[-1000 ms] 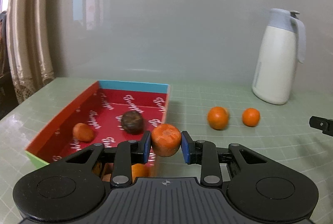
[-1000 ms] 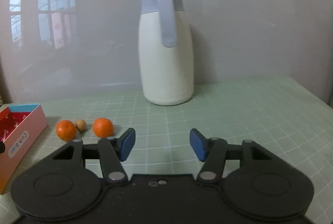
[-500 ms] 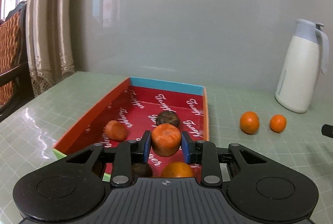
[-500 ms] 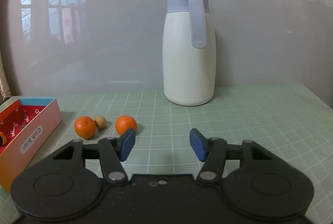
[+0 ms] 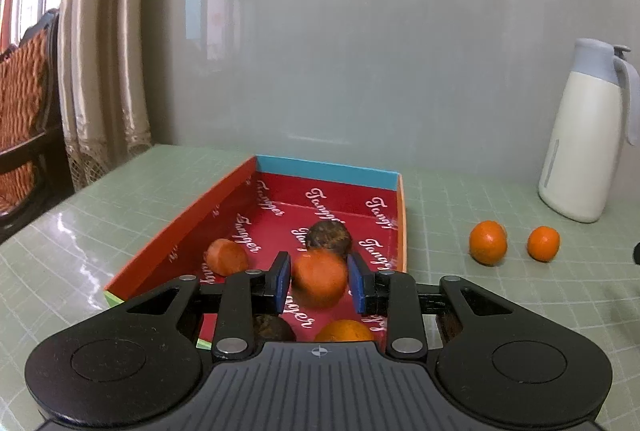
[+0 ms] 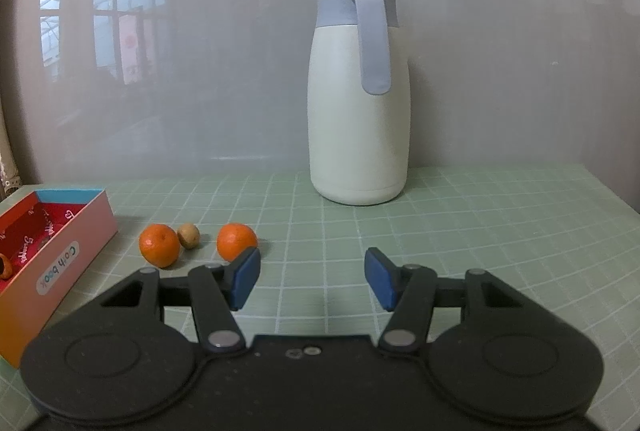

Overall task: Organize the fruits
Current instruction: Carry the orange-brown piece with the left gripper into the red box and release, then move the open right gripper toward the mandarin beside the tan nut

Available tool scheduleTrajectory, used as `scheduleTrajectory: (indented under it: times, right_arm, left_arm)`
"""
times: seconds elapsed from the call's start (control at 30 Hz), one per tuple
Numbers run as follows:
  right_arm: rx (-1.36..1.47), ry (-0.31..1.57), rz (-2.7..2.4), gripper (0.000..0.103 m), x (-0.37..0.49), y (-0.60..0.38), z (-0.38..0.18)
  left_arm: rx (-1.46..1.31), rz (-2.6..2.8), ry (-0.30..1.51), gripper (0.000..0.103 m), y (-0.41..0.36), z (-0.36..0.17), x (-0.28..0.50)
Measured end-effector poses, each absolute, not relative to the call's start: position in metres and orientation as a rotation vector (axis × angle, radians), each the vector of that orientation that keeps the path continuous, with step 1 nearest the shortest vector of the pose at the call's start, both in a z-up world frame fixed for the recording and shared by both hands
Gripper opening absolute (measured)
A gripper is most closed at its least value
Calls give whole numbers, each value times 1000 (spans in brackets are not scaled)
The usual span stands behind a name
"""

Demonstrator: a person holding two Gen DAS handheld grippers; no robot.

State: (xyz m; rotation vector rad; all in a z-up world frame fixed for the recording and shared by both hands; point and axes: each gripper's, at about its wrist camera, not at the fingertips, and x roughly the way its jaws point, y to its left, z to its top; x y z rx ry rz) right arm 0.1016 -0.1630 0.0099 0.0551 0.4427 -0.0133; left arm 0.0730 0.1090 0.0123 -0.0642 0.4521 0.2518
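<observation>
My left gripper point(image 5: 320, 283) hangs over the red box point(image 5: 224, 211). Its jaws stand slightly apart around an orange point(image 5: 319, 278) that looks blurred, with gaps on both sides of it. In the box lie a small orange point(image 5: 226, 257), a dark fruit point(image 5: 329, 238), another dark fruit point(image 5: 272, 327) and an orange point(image 5: 345, 330) near the front. Two oranges point(image 5: 488, 242) point(image 5: 543, 243) lie on the table to the right of the box. My right gripper point(image 6: 311, 278) is open and empty above the table, with two oranges point(image 6: 159, 244) point(image 6: 237, 240) and a small brown fruit point(image 6: 188, 235) to its left.
A white jug with a grey-blue lid point(image 6: 360, 103) stands at the back by the wall; it also shows in the left wrist view point(image 5: 584, 135). The box point(image 6: 52, 263) is at the far left in the right wrist view. A chair point(image 5: 28, 111) and a curtain point(image 5: 104, 51) stand left of the table.
My left gripper moved left over the box with the orange, then its jaws parted and the orange came loose and blurred. My right gripper shifted a little to the left.
</observation>
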Motion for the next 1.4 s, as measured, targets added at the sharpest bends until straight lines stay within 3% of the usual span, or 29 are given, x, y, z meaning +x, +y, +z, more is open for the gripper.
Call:
scheduleTrajectory:
  times: [0.03,0.1,0.9,1.4]
  right_arm:
    - [55,438,-15,62,101,-164,10]
    - [56,438,-16,63,101,-165,11]
    - [11,438,42,63,110,-136,8]
    - [-12,473,73,61,148,-111,-8]
  left_arm:
    - [-65,260,440,83,108,13,72]
    - [-44,284,396,92,104,16,66]
    - [-47,310,394,92,123,19,61]
    - [-119,499,367,92,198,14,42]
